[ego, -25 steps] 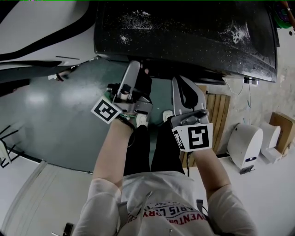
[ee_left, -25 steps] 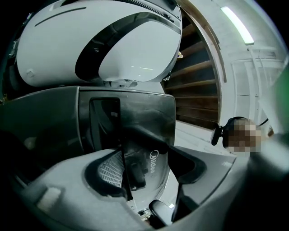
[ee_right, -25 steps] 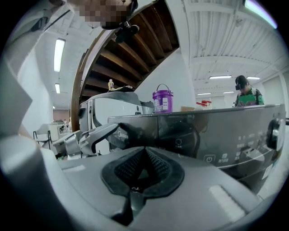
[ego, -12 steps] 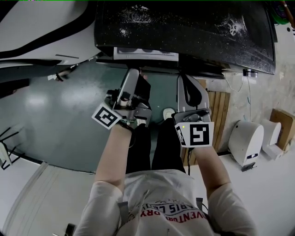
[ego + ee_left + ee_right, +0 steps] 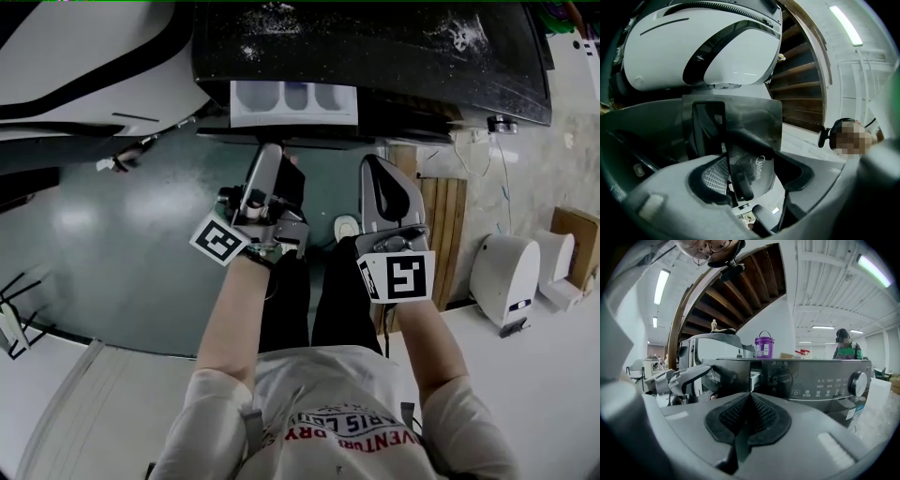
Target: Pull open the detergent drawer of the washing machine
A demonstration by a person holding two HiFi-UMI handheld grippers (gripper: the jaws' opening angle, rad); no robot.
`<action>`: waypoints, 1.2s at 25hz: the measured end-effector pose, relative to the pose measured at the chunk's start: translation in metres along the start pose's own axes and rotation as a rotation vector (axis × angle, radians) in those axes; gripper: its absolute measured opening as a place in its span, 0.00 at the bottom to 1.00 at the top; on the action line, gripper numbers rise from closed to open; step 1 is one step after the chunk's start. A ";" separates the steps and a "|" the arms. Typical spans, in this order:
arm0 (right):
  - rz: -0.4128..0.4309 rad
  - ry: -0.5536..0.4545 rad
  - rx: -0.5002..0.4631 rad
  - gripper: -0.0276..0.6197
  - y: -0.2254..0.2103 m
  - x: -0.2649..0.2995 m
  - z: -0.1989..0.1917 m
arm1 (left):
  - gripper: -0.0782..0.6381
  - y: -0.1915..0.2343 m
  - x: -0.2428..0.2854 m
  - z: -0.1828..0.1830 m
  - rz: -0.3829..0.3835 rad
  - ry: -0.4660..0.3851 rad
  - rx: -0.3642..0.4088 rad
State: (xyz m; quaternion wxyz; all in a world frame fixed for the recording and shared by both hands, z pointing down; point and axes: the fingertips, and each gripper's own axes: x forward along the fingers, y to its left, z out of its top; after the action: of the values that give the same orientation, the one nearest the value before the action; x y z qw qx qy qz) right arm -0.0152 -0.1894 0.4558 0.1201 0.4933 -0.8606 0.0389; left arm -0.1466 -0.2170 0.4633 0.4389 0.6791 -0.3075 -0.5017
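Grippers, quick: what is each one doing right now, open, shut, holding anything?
Left gripper: closed on the front of the detergent drawer.
Right gripper: shut, holding nothing.

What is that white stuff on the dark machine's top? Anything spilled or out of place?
White powdery specks lie scattered on the washing machine's dark top, one patch behind the detergent drawer, another farther right: likely a spill, of what I cannot tell. The drawer stands open, its front in the left gripper.
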 end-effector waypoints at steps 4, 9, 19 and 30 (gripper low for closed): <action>-0.016 0.005 -0.009 0.05 0.009 -0.012 -0.003 | 0.53 -0.003 -0.008 -0.005 0.006 0.018 -0.008; -0.006 0.008 -0.018 0.05 0.017 -0.018 -0.009 | 0.52 -0.009 -0.022 -0.010 0.001 0.017 0.000; 0.039 0.043 -0.013 0.05 0.036 -0.057 -0.028 | 0.53 -0.024 -0.052 -0.023 -0.007 0.002 0.009; 0.058 0.023 -0.026 0.05 0.046 -0.091 -0.023 | 0.53 -0.035 -0.072 -0.033 0.000 -0.003 0.007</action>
State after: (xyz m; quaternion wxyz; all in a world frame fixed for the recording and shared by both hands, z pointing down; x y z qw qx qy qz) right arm -0.0067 -0.0849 0.4584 0.1352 0.4659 -0.8737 0.0370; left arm -0.1383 -0.1313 0.4647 0.4362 0.6797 -0.3098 -0.5017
